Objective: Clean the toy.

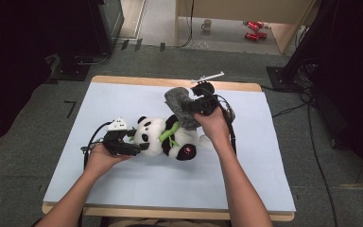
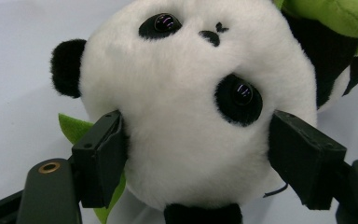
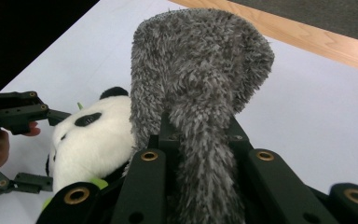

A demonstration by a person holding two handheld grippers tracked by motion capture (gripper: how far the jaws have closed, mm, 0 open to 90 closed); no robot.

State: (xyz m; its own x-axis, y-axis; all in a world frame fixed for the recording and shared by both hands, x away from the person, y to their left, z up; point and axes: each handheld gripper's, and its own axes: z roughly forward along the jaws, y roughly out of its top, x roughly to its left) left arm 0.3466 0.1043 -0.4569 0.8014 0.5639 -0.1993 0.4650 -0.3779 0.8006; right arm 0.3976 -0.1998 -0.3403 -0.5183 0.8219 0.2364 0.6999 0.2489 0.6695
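**Panda clamped, grey cloth pinched**

Panda (image 1: 163, 137) on its side mid-table (image 1: 75, 170) — head squeezed between left gripper (image 2: 196, 154) jaws. Grey fuzzy cloth (image 3: 200, 88) pinched upright in closed right gripper (image 3: 200, 140) — just above panda's belly.

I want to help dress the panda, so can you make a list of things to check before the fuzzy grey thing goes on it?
1. Left gripper clamped on the panda's head: ok, a jaw presses into the fur on each side.
2. Right gripper gripping the grey fuzzy piece: ok, its jaws pinch it.
3. Grey piece lifted off the table cover: ok, it stands above the panda in the high view.
4. Panda lying on the cover, away from the edges: ok.
5. Opening of the grey piece facing the panda: cannot tell.
6. Green leaf out of the way: cannot tell.
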